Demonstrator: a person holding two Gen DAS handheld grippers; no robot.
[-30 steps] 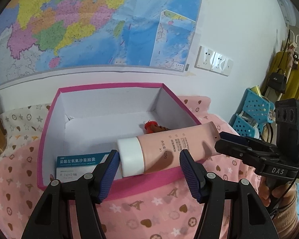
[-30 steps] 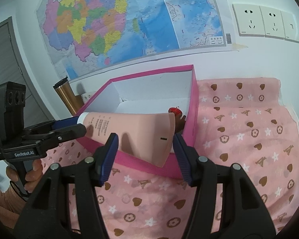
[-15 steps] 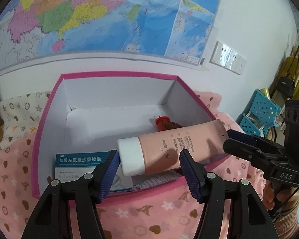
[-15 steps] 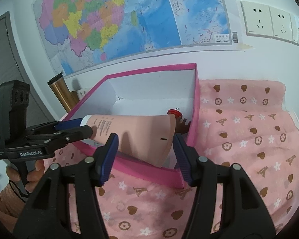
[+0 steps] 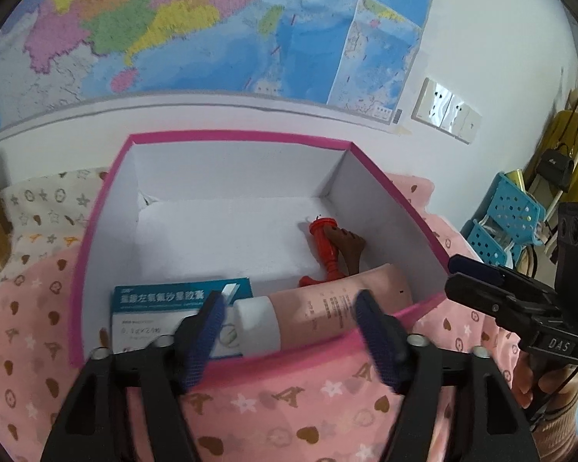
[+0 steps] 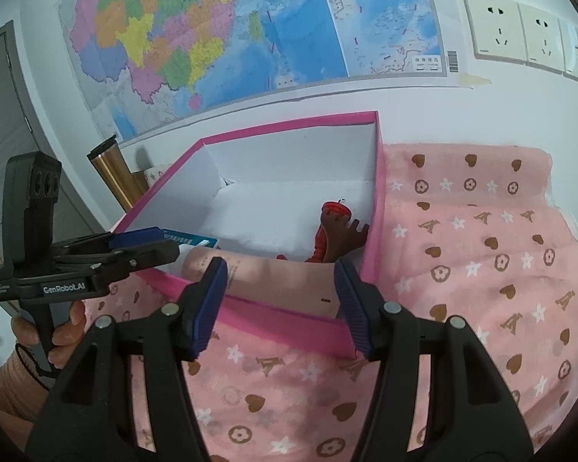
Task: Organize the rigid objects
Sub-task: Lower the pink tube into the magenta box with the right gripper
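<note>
Left wrist view: both claws point(image 5: 289, 319) point(image 6: 281, 292) gape wide, flanking the pink tube point(image 5: 327, 308) inside the box point(image 5: 389, 181).

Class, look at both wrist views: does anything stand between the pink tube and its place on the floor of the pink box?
Nothing visible blocks it. The pink tube already lies inside the pink box, against the near wall. The blue medicine carton lies beside its cap end, and the red and brown toys lie behind its tail.
</note>
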